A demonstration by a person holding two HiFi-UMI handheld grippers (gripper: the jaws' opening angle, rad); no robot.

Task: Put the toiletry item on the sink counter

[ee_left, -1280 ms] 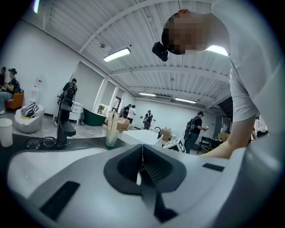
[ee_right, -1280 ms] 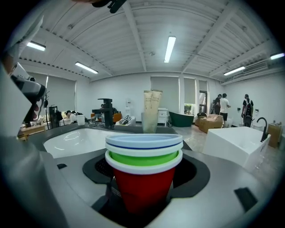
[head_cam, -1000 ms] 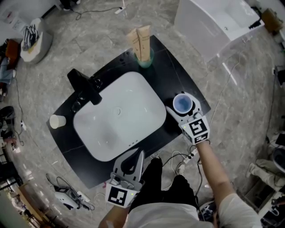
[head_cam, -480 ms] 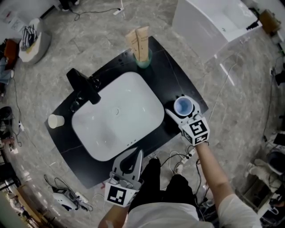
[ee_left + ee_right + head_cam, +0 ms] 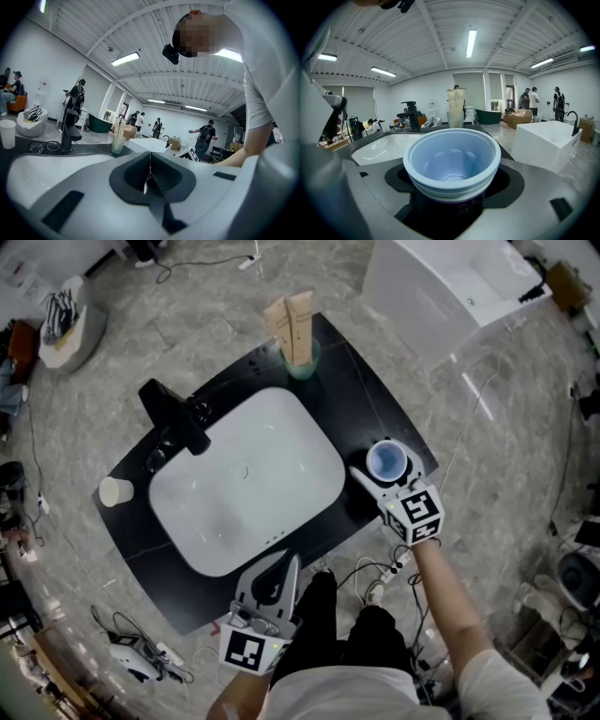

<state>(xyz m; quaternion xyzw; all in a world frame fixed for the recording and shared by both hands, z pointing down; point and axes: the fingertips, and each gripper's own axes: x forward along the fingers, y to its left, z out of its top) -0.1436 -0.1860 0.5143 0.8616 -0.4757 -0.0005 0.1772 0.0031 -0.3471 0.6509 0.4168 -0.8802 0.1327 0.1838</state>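
Head view: blue cup (image 5: 386,460) upright at the right end of the black surface (image 5: 375,418), beside the white basin (image 5: 246,479). The right hand-held gripper (image 5: 382,480) straddles it, and the left hand-held gripper (image 5: 289,563) lies at the near edge. Left gripper view: jaws pressed together, nothing between them. Right gripper view: jaws spread wide, the cup between them with a dark gap on either side; tubes (image 5: 456,98) in a green cup (image 5: 455,119) stand at the far edge

In the right gripper view the blue cup (image 5: 451,161) hides its own base and the counter (image 5: 367,399) beneath it. The head view's top edge cuts off the white bathtub (image 5: 450,287). Print on the 2 tubes (image 5: 292,326) is too small to read.
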